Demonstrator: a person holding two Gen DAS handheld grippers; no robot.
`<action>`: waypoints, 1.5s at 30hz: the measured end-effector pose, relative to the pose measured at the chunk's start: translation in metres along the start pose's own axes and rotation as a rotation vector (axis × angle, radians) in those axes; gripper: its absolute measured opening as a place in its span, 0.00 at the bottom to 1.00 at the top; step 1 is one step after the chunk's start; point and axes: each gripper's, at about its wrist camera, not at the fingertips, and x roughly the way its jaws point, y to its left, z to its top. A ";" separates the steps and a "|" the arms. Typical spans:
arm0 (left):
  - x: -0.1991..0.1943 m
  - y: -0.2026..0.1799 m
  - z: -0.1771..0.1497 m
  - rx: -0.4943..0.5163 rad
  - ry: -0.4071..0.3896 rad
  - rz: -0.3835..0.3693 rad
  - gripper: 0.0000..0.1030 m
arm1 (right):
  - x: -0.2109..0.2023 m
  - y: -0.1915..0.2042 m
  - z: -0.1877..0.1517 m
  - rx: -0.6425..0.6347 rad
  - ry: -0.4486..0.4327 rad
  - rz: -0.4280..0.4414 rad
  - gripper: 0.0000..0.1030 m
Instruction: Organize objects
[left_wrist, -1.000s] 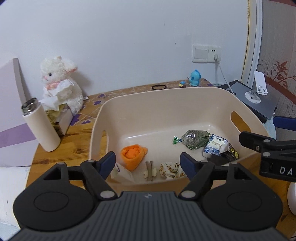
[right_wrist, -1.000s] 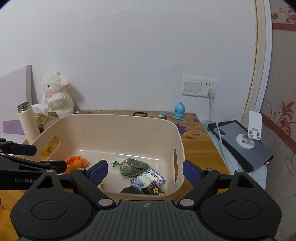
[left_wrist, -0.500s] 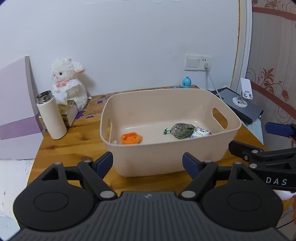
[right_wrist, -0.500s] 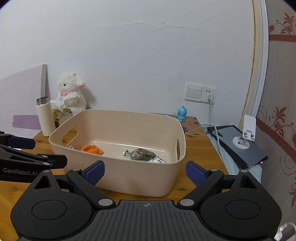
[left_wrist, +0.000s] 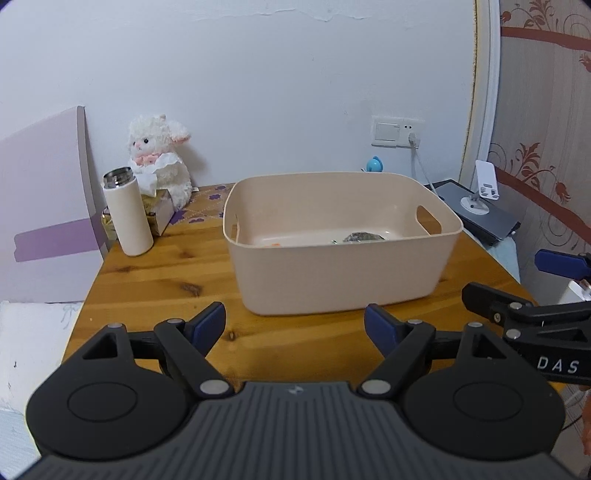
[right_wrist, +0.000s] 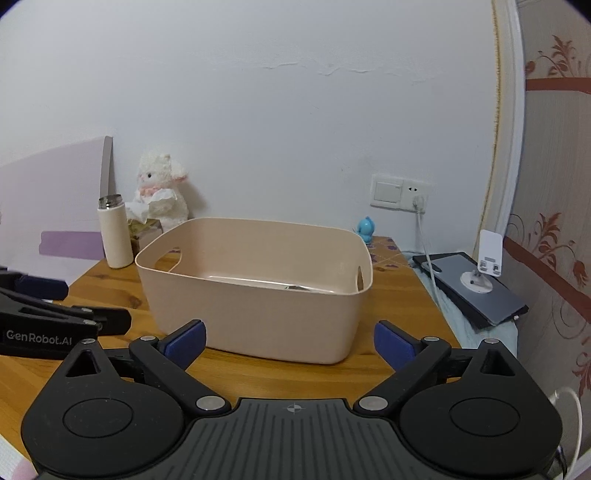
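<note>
A beige plastic bin (left_wrist: 343, 273) with cut-out handles stands on the wooden table (left_wrist: 159, 280). Over its front wall I see only a dark green packet (left_wrist: 360, 236) and a sliver of something orange (left_wrist: 273, 244); its other contents are hidden. My left gripper (left_wrist: 293, 325) hovers over the table short of the bin, open and empty. My right gripper (right_wrist: 290, 339) is beside it, also short of the bin (right_wrist: 255, 314). Its jaws are opening with nothing between them. Each gripper shows at the edge of the other's view.
A white bottle (left_wrist: 127, 214), a tissue box (left_wrist: 157, 210) and a plush lamb (left_wrist: 159, 162) stand at the back left, by a purple board (left_wrist: 44, 206). A blue toy (left_wrist: 375, 164) sits behind the bin. A grey device with a phone stand (left_wrist: 476, 214) lies to the right.
Both grippers have drawn back from over the bin to in front of it, so the bin looks farther off and its contents are mostly hidden. The right jaws have widened.
</note>
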 end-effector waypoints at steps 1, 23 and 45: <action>-0.003 0.000 -0.004 0.000 0.000 -0.002 0.81 | -0.003 0.000 -0.002 0.010 0.000 0.005 0.96; -0.054 -0.007 -0.031 -0.016 -0.054 -0.046 0.81 | -0.053 0.008 -0.018 0.033 -0.037 0.065 0.99; -0.067 -0.009 -0.045 -0.001 -0.043 -0.039 0.81 | -0.067 0.014 -0.035 0.029 -0.030 0.061 0.99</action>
